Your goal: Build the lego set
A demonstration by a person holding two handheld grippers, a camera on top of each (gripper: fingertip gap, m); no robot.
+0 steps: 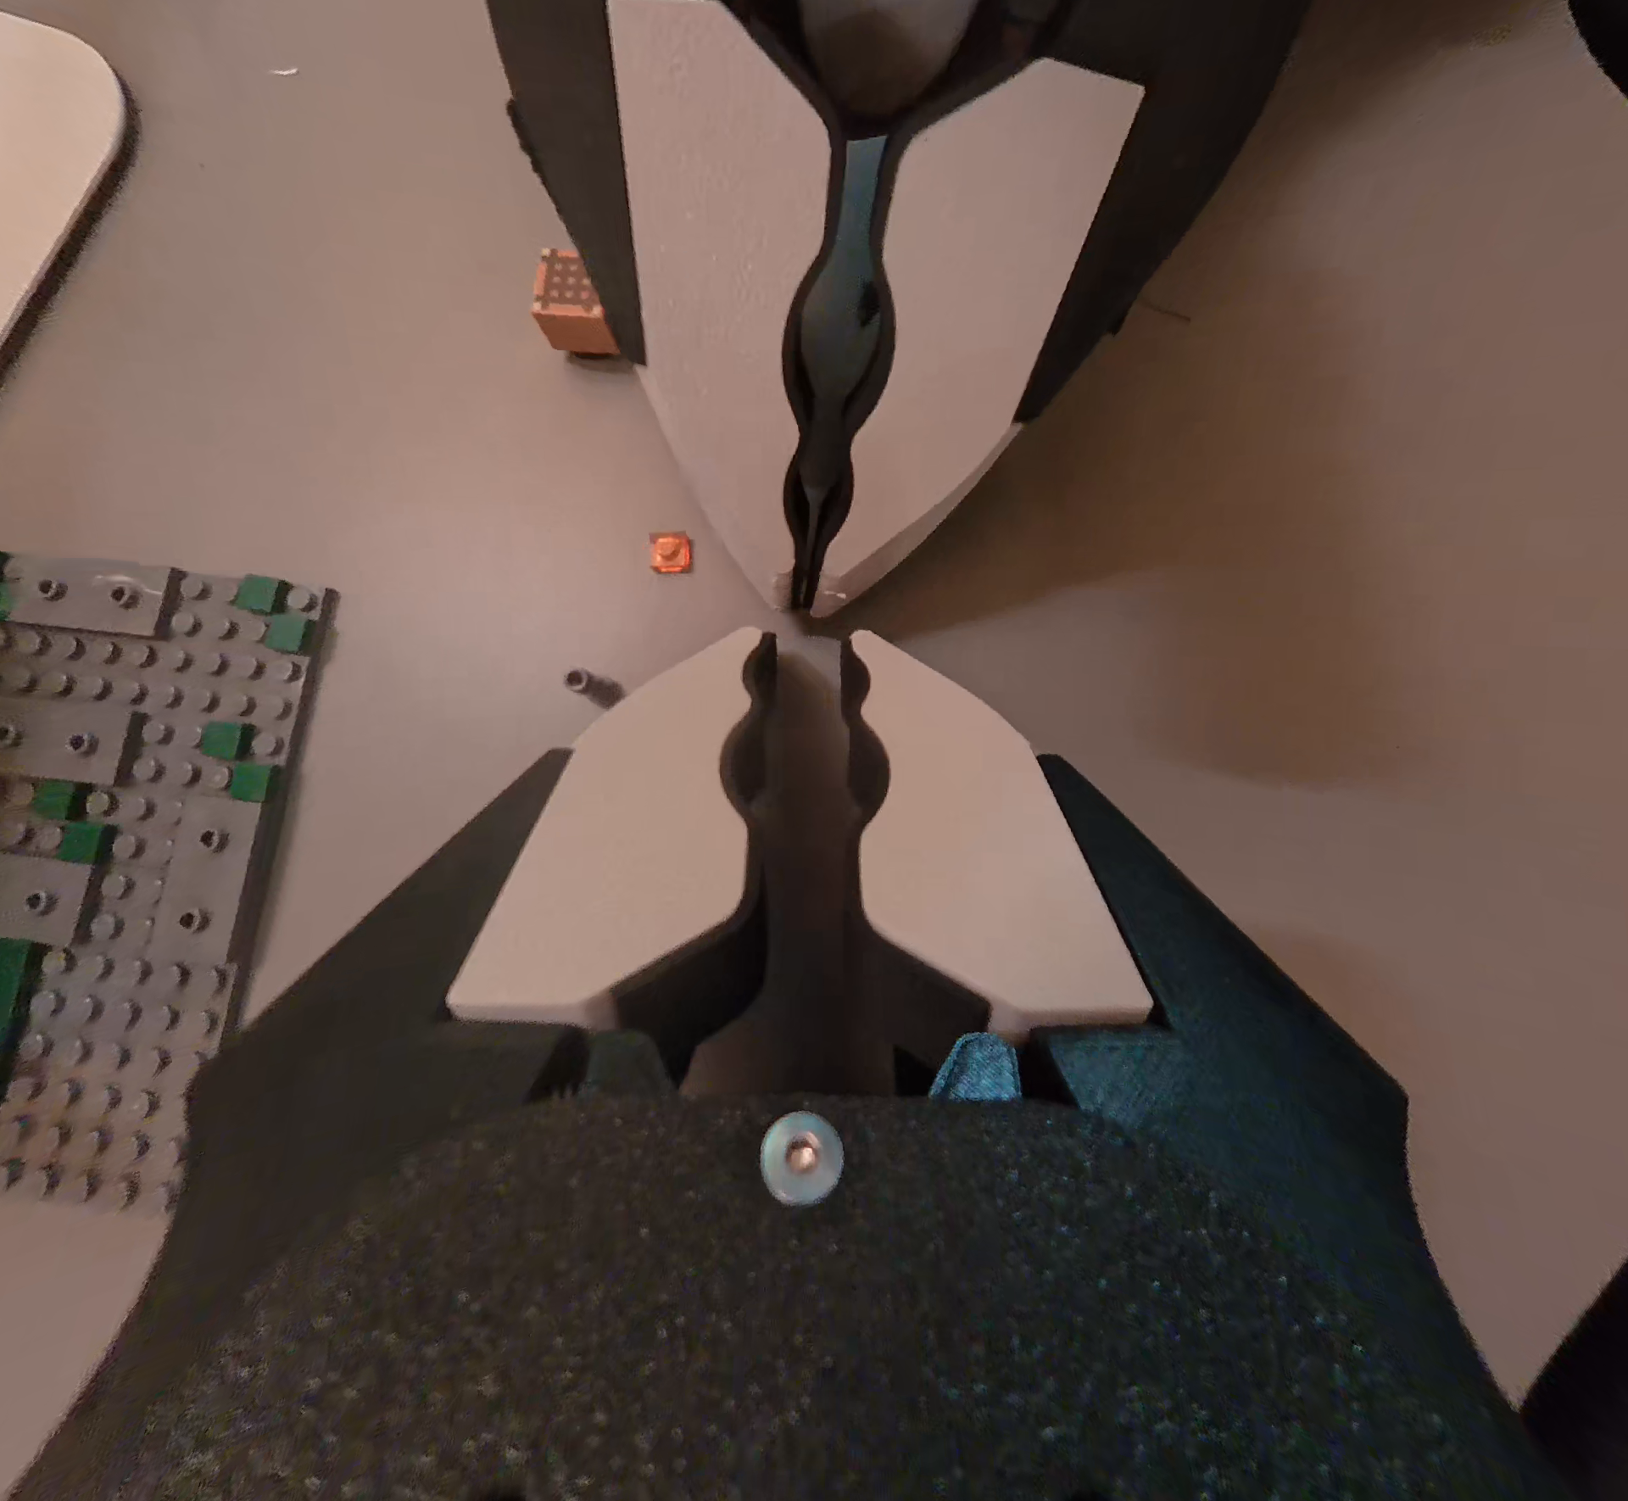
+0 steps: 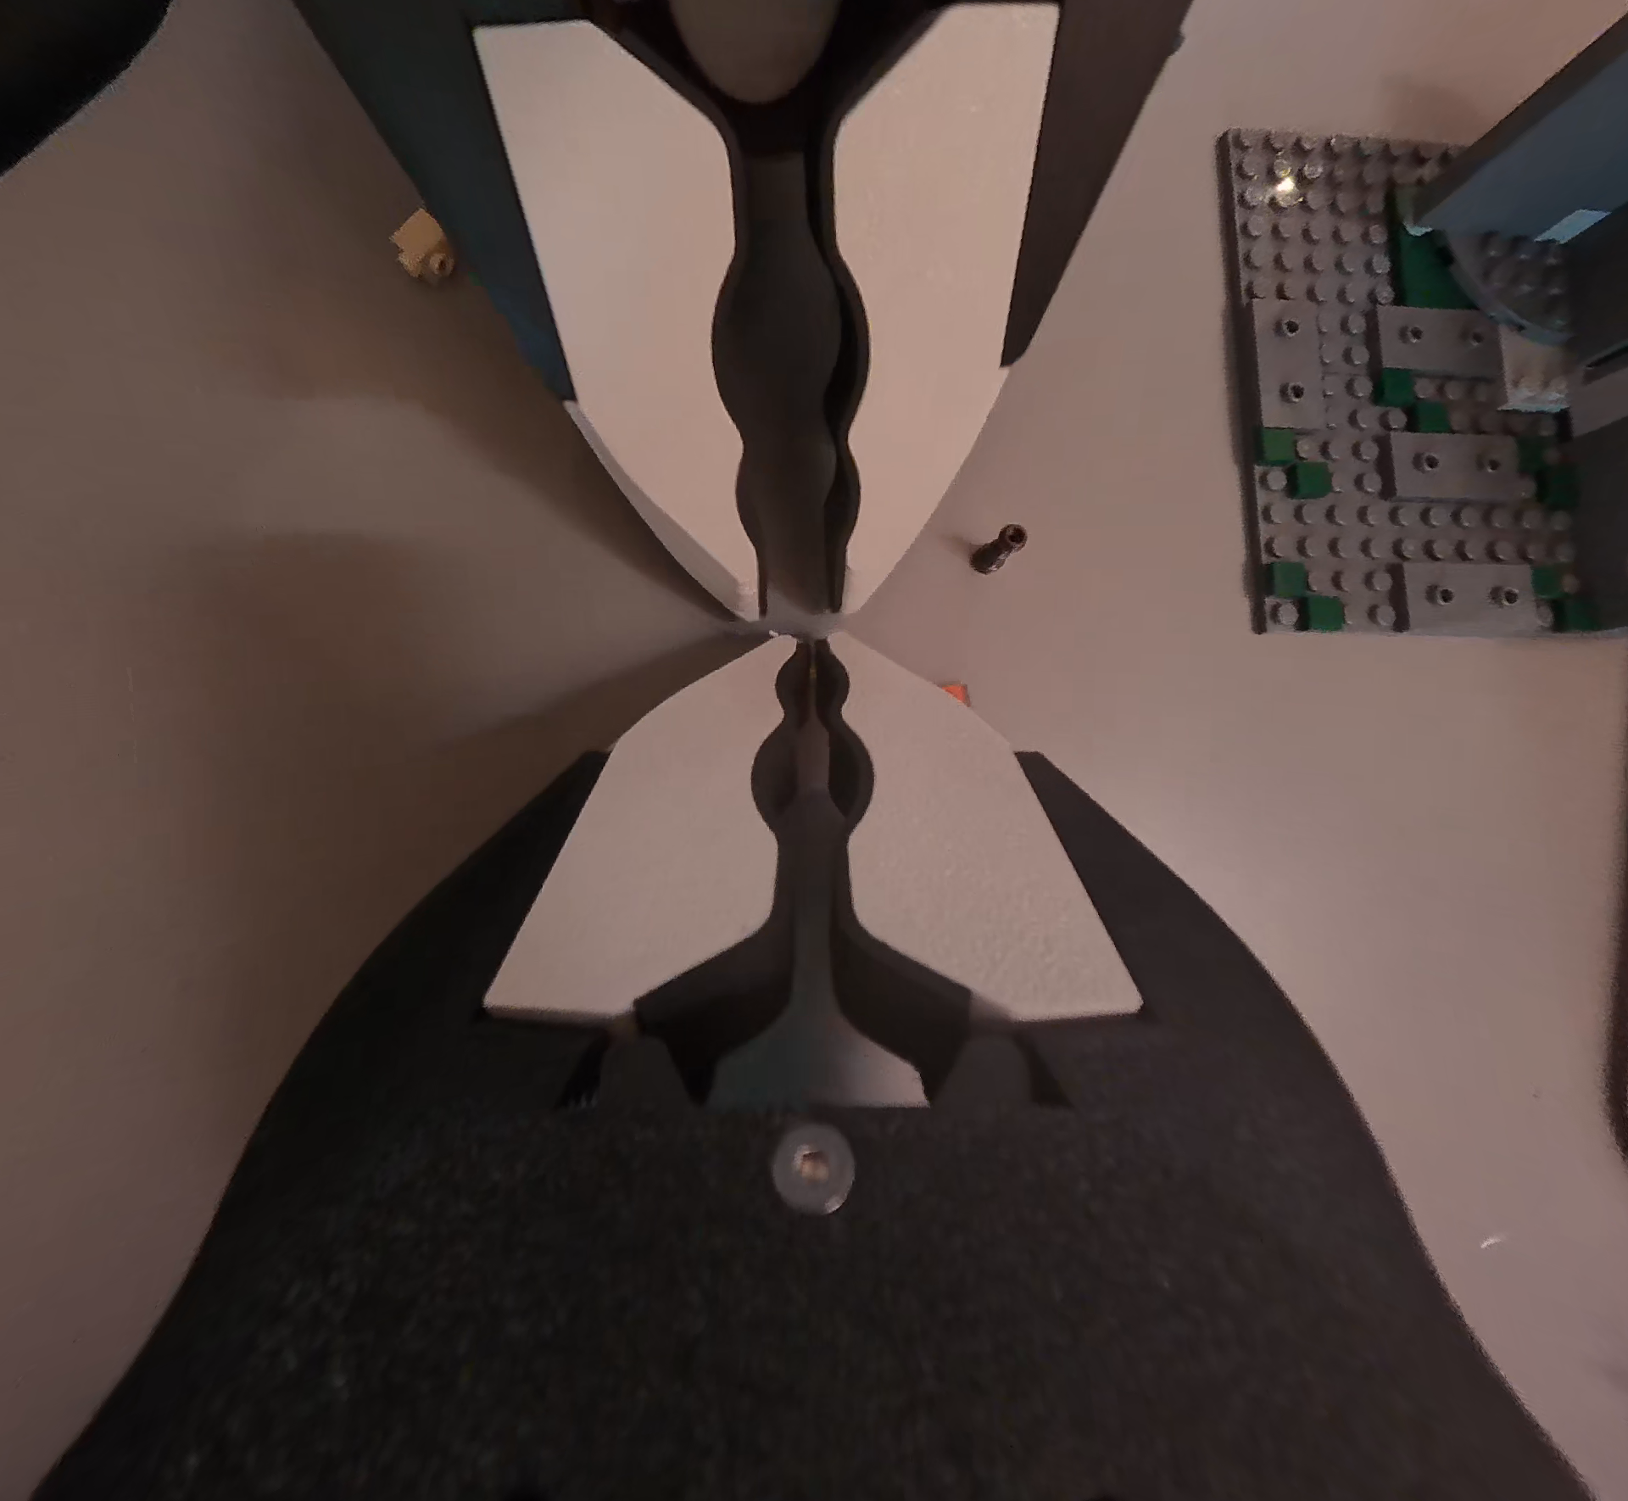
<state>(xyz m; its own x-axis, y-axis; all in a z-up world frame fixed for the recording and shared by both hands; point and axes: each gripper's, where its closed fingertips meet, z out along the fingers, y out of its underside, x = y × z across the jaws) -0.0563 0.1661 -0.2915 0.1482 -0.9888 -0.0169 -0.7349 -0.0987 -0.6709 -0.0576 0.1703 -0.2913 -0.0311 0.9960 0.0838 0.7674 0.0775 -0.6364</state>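
Note:
My two grippers meet tip to tip low over the table. In the left wrist view my left gripper [image 1: 806, 648] comes in from below with a narrow gap between its fingertips and nothing visible in it. My right gripper [image 1: 806, 597] comes in from above with its tips pressed together. The right wrist view shows the same, with the right gripper [image 2: 810, 655] below and the left gripper [image 2: 795, 604] above. A grey studded baseplate [image 1: 132, 842] with green pieces lies to the side and also shows in the right wrist view [image 2: 1374, 489].
A small orange piece [image 1: 671, 553] lies beside the tips. A dark pin [image 1: 586, 682] lies between tips and baseplate, also seen in the right wrist view [image 2: 1000, 547]. A tan block [image 1: 568, 300], a small tan piece [image 2: 423, 252] and a white board [image 1: 44, 155] lie farther off. A grey structure [image 2: 1533, 163] stands on the baseplate. My left and right fingertips are right by each other.

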